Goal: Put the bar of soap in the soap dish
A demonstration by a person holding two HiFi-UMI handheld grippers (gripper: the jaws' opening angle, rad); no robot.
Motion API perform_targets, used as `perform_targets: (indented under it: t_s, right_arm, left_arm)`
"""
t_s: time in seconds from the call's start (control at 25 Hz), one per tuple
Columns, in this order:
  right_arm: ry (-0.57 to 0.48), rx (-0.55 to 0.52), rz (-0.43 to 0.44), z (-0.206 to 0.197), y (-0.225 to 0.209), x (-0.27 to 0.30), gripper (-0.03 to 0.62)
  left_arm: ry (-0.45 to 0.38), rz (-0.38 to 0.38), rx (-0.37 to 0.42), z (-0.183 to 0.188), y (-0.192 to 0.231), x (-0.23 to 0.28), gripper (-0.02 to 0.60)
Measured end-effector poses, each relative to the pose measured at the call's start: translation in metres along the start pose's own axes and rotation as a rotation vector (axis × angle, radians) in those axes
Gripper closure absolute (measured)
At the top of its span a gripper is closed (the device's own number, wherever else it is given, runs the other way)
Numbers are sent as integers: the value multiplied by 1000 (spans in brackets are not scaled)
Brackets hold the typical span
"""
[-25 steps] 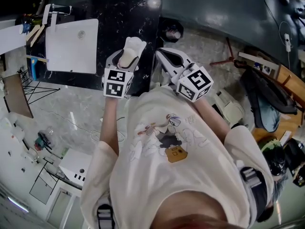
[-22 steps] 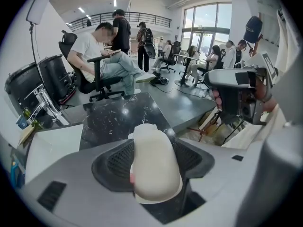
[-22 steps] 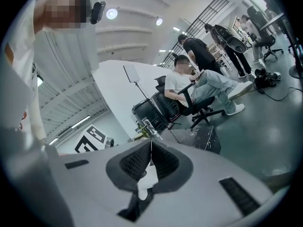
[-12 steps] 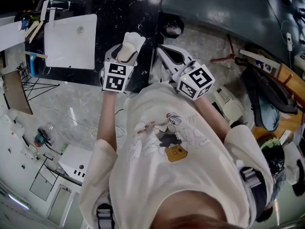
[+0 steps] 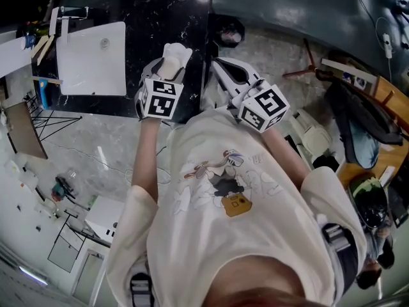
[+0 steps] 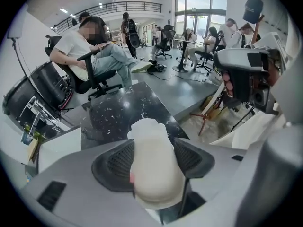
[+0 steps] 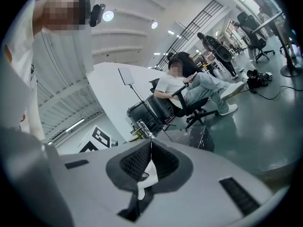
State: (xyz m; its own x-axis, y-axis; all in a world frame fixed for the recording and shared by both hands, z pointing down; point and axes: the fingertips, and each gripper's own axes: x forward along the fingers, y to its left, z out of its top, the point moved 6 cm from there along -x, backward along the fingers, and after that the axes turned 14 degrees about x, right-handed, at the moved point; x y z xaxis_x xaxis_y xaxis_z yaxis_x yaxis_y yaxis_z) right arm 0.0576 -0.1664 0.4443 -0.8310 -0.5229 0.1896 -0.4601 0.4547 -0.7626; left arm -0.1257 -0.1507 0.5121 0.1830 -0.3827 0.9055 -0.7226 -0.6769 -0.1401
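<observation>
A cream bar of soap [image 5: 175, 55] [image 6: 152, 164] sits clamped between the dark pads of my left gripper [image 5: 171, 66] [image 6: 154, 150], which is shut on it and points steeply down over the near edge of a black marble table [image 5: 160, 24]. On the table's left part lies a white rectangular dish-like tray [image 5: 92, 59] with a small hole; its corner shows in the left gripper view [image 6: 57, 148]. My right gripper [image 5: 216, 69] [image 7: 150, 148] hovers just right of the left one, off the table's right edge, shut with nothing between its pads.
Small items and a rack [image 5: 45, 43] crowd the table's left end. A dark round object [image 5: 229, 34] lies on the floor past the table's right edge. People sit on office chairs [image 6: 90, 65] beyond the table, beside a drum [image 6: 35, 96] and stands [image 5: 307, 72].
My left gripper has tilted and rolled a little with the soap still in it. The right gripper has stayed put and shut.
</observation>
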Motion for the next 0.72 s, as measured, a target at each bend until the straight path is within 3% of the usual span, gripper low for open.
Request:
perform_targets:
  t_s: [0.24,0.72]
  right_arm:
    - [-3,8,-3,-4,-1,0,588]
    - [-25,25,1,-3,-2,0,588]
  left_arm:
    - [107,16,71,1,-5,5,308]
    - [191,-73,9,3,0,10,308]
